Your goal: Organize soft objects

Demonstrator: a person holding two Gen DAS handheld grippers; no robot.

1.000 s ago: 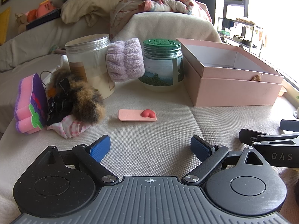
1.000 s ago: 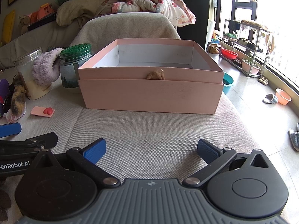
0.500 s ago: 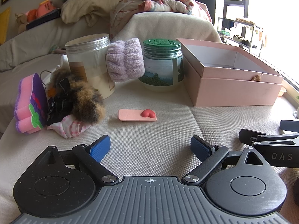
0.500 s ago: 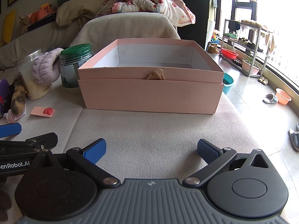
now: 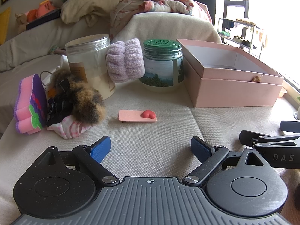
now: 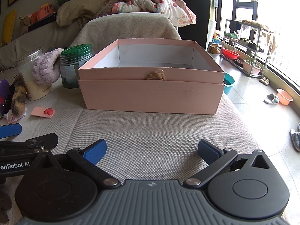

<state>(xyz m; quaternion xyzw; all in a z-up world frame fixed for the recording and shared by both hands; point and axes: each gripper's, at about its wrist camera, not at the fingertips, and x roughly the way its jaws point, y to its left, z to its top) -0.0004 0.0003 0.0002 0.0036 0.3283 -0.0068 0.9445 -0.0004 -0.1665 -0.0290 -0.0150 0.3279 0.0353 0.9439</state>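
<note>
An open pink box (image 6: 150,95) stands on the beige cushion, straight ahead of my right gripper (image 6: 151,150), which is open and empty. It also shows in the left wrist view (image 5: 234,91) at the right. My left gripper (image 5: 151,147) is open and empty, low over the cushion. Ahead of it lies a pink clip with a red heart (image 5: 137,115). To the left is a pile: a brown furry piece (image 5: 86,101), a black item (image 5: 58,106), a pink checked cloth (image 5: 69,129) and a pink and purple sponge (image 5: 31,105). A lilac fluffy band (image 5: 124,62) hangs between two jars.
A clear jar (image 5: 90,63) and a green-lidded jar (image 5: 162,65) stand behind the pile. Blankets and pillows (image 6: 146,1) lie heaped on the sofa back. To the right the cushion ends above a tiled floor with basins (image 6: 284,99) and a shelf rack (image 6: 245,45).
</note>
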